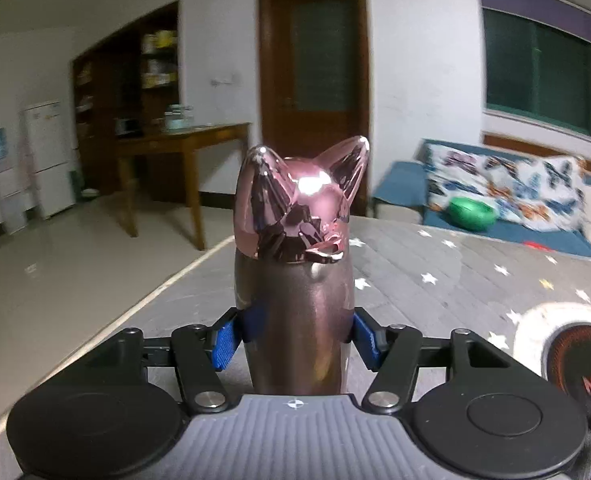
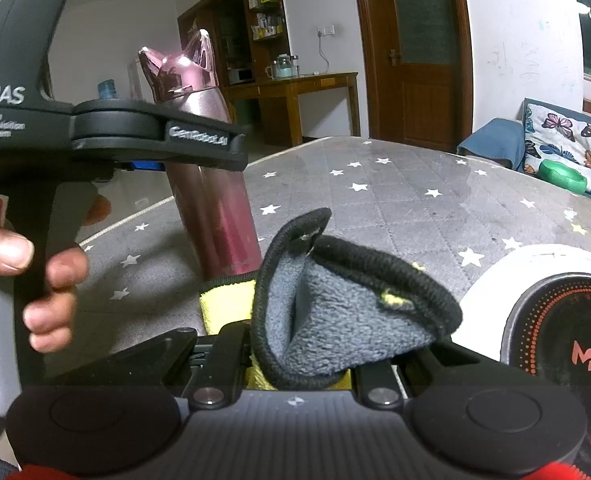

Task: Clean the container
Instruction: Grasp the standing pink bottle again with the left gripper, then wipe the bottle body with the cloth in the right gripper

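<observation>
A pink metallic bottle [image 1: 295, 320] with a shiny cat-ear cap [image 1: 301, 208] stands upright between my left gripper's blue pads [image 1: 225, 344]. My left gripper [image 1: 295, 340] is shut on the bottle's body. In the right wrist view the bottle [image 2: 219, 216] leans above the table, held by the left gripper [image 2: 147, 148] in a person's hand. My right gripper [image 2: 299, 364] is shut on a grey and yellow cloth [image 2: 327, 316] with black trim, which is bunched just right of the bottle's base.
The grey star-patterned table cover [image 1: 435, 280] spreads ahead. A white round device with a black top [image 2: 555, 320] sits at the right. A wooden table [image 1: 183, 144], a door, a green bowl [image 1: 471, 212] on a sofa lie beyond.
</observation>
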{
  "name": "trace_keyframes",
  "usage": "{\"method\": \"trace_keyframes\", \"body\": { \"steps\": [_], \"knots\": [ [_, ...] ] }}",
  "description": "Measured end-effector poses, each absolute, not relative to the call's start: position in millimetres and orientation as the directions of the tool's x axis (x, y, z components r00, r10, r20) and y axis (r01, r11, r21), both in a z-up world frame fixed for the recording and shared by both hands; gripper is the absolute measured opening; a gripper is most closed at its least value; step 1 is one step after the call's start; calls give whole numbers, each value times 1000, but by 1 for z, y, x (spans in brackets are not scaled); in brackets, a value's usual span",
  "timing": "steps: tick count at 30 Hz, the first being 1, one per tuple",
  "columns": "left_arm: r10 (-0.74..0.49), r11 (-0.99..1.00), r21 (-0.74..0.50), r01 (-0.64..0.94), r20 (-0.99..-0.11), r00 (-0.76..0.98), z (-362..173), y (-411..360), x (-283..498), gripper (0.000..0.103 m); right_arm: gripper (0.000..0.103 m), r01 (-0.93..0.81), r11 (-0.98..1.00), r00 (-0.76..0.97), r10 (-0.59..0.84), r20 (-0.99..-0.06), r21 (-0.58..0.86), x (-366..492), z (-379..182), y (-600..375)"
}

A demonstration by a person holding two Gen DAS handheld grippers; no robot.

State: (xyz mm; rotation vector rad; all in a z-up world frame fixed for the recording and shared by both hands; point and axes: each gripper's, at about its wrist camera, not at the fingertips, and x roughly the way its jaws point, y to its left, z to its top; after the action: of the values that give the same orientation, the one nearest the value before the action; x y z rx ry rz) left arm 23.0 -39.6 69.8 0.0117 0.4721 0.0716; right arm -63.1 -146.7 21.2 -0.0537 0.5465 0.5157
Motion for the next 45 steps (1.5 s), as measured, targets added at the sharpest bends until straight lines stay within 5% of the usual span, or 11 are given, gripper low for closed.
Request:
{"method": "trace_keyframes", "body": {
  "steps": [12, 37, 45],
  "knots": [
    [-394, 879, -7, 476, -572, 719, 88, 24, 57, 61, 15, -470, 875, 726, 458, -513, 116, -66, 25, -144],
    [-512, 841, -52, 538, -398, 761, 113, 59, 29, 77, 15, -472, 866, 732, 489, -474, 164, -62, 40, -128],
    [-529, 836, -59, 546, -350, 773, 124, 69, 21, 64, 15, -532, 835, 749, 543, -380, 144, -58, 76, -114]
  ]
}}
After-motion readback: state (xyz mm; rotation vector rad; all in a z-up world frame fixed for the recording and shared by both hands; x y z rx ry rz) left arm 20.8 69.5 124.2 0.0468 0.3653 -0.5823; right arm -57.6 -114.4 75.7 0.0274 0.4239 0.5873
